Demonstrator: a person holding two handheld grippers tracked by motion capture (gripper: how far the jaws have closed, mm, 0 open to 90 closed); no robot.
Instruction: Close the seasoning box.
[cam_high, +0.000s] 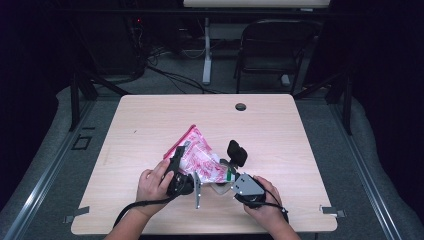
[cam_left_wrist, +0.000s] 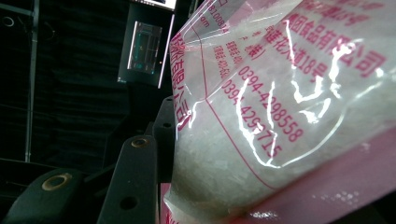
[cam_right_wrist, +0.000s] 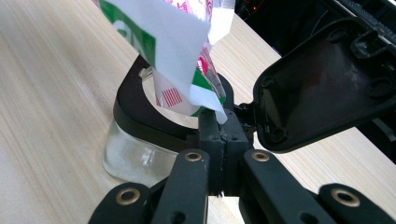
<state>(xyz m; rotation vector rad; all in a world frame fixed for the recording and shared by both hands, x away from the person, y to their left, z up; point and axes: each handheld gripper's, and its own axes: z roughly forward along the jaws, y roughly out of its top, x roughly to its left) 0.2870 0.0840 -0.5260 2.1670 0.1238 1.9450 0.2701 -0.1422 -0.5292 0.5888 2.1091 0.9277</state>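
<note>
A pink-printed clear plastic bag (cam_high: 200, 150) of white grains hangs tilted over the table's front middle. My left gripper (cam_high: 179, 160) is shut on the bag's upper left side; in the left gripper view the bag (cam_left_wrist: 280, 116) lies against the one visible black finger (cam_left_wrist: 135, 182) and hides the other. My right gripper (cam_high: 231, 176) is shut on the bag's lower corner (cam_right_wrist: 205, 98), jaws pressed together. That corner hangs in the mouth of a clear glass jar (cam_right_wrist: 126, 156) with a black rim. The jar's black hinged lid (cam_right_wrist: 317, 88) stands flipped open, also seen as the lid (cam_high: 236, 151) from above.
The wooden table (cam_high: 150, 115) has a round cable hole (cam_high: 240, 106) near its far edge. A dark folding chair (cam_high: 272, 47) and a white desk leg (cam_high: 206, 50) stand beyond it. Both hands rest near the front edge.
</note>
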